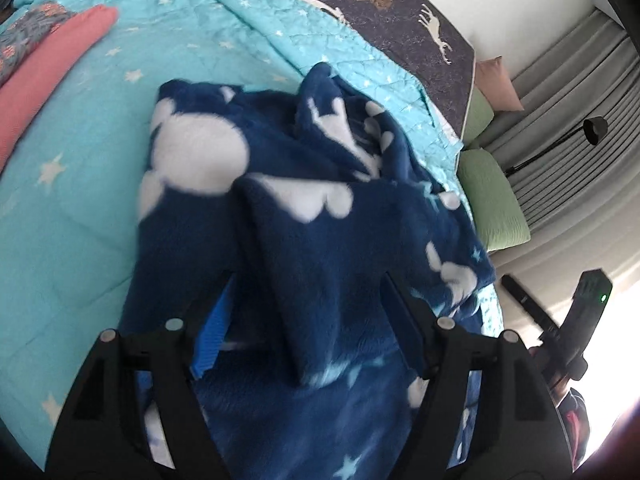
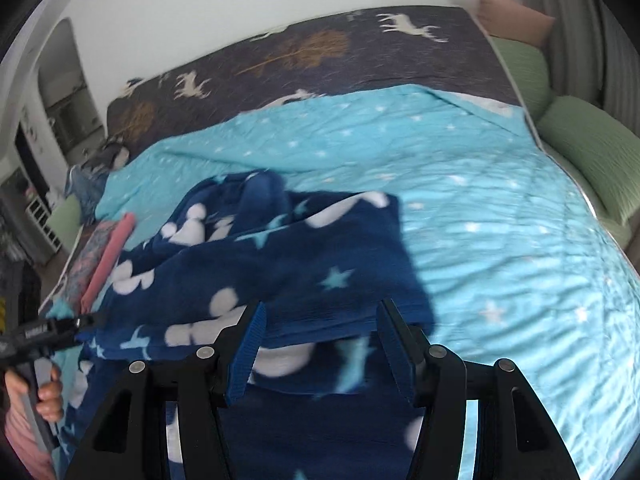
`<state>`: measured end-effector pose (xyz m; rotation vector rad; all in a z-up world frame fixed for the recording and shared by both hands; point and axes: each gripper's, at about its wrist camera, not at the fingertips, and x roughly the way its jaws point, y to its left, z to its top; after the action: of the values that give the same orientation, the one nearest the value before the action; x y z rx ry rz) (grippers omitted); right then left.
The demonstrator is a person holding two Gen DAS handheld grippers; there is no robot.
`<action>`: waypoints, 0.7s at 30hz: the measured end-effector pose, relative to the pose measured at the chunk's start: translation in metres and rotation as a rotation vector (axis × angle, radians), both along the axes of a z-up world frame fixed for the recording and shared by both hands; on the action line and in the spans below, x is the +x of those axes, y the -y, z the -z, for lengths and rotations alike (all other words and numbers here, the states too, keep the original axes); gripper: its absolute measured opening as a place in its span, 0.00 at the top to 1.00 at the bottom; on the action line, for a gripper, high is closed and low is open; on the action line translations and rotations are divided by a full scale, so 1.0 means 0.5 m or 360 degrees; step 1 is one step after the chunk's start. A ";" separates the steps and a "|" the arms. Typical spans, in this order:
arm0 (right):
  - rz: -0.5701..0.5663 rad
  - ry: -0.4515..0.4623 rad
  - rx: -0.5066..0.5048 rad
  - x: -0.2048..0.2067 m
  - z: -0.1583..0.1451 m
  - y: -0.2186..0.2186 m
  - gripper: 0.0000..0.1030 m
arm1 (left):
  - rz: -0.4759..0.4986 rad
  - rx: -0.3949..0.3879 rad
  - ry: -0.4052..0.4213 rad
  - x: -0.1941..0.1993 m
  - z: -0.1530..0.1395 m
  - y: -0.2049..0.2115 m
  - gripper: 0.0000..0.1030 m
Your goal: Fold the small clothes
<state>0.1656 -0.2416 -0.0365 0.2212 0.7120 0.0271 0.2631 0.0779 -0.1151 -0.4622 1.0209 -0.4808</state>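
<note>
A navy fleece garment with white shapes and pale blue stars lies crumpled on the turquoise star quilt. My left gripper stands open low over it, and a thick fold of the fleece lies loose between its fingers without either pad pressing on it. In the right wrist view the same garment spreads across the quilt. My right gripper is open above the garment's near edge, with fleece under the gap. The left gripper shows at the far left, held by a hand.
A folded pink cloth and a patterned cloth lie at the quilt's left side. A dark deer-print blanket covers the far side of the bed. Green pillows and a black lamp stand by the curtains at the right.
</note>
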 end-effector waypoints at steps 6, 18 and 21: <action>-0.0025 -0.0081 0.0008 0.021 0.043 -0.017 0.43 | -0.0005 -0.0023 0.0111 0.023 -0.050 0.017 0.93; 0.0083 -0.0057 0.0071 0.014 0.058 0.039 0.34 | -0.0009 0.0323 0.0278 0.056 -0.073 -0.025 0.92; 0.0157 -0.0121 0.0049 0.020 0.074 0.049 0.34 | -0.0039 0.0393 0.0151 0.060 -0.013 -0.032 0.86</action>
<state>0.1757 -0.2660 -0.0734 0.2881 0.7759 -0.0647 0.2930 0.0938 -0.1086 -0.2294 0.9674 -0.3458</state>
